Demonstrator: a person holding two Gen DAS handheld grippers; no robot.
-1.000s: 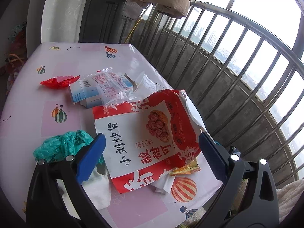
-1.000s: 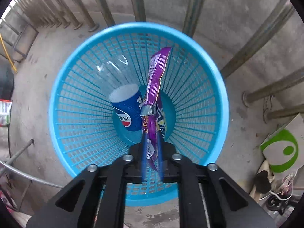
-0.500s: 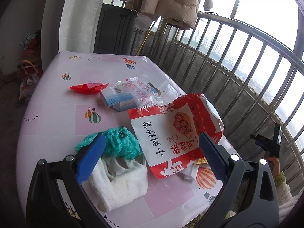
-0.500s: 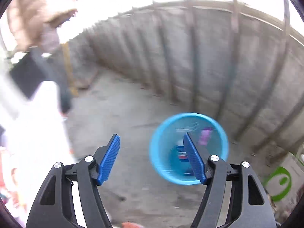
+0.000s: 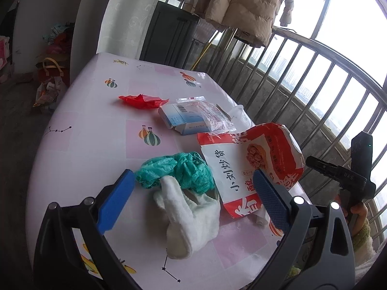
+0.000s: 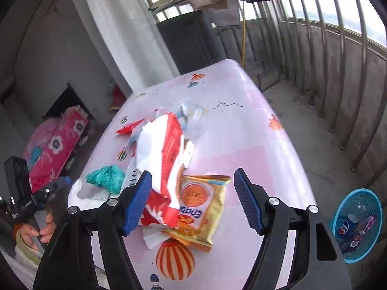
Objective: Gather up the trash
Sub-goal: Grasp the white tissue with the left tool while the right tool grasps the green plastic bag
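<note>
A: Right gripper [image 6: 191, 199] spread wide, nothing between the jaws, poised over the yellow snack packet [image 6: 202, 207] at the table's [image 6: 261, 145] near edge. Left gripper [image 5: 193, 199] also spread, empty, above the white cloth [image 5: 191, 220].

B: Handling?

A: Packet looks light, thin, crinkly and probably slippery. It is partly tucked under the red-and-white bag [image 6: 167, 154]; pinch its free crimped edge. Blue basket [image 6: 355, 222] waits on the floor.
</note>
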